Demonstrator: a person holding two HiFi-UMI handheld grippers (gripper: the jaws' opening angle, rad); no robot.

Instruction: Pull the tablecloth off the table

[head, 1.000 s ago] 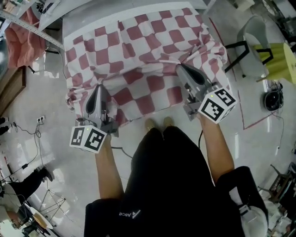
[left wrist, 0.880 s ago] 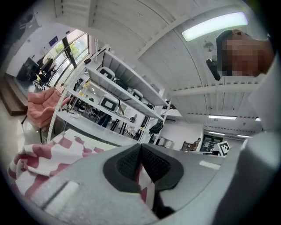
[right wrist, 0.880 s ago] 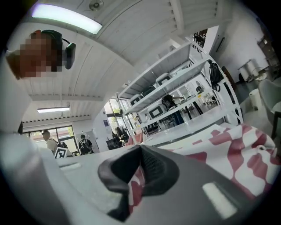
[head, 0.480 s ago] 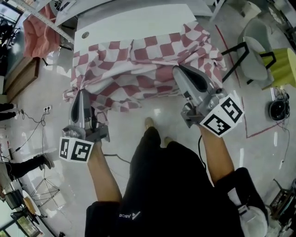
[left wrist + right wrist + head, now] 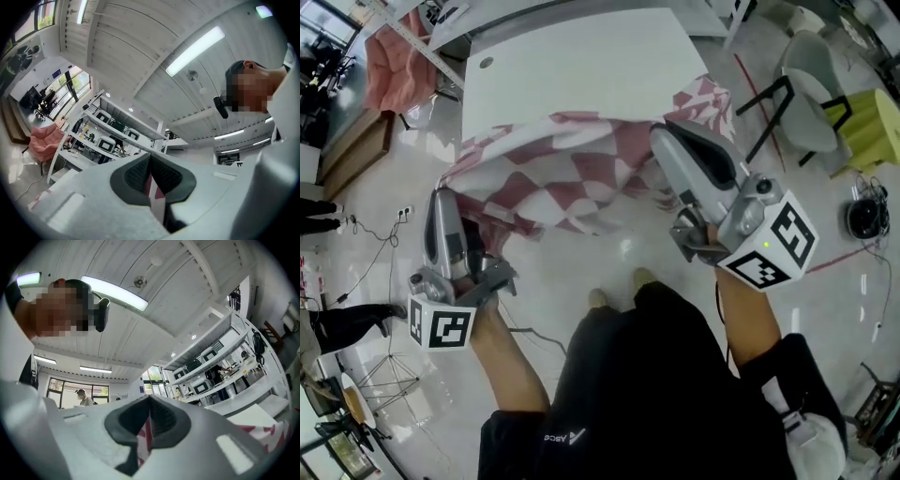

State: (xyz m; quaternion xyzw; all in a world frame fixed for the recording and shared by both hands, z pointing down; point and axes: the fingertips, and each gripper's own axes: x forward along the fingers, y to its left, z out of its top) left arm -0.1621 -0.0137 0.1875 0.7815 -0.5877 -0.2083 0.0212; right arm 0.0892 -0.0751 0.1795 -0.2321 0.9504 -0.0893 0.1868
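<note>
A red-and-white checked tablecloth hangs bunched off the near edge of the white table, most of whose top lies bare. My left gripper is shut on the cloth's left corner, and a strip of cloth shows pinched between its dark pads. My right gripper is shut on the cloth's right edge, with red-and-white fabric caught between its pads. Both gripper views point up at the ceiling. More cloth shows at the right gripper view's lower right.
A grey chair and a yellow-green object stand right of the table. A pink cloth hangs at the upper left. Cables run over the glossy floor. The person's feet are near the table edge.
Both grippers have drawn back from the table with the cloth. It covered most of the tabletop a second ago; now it hangs bunched off the near edge.
</note>
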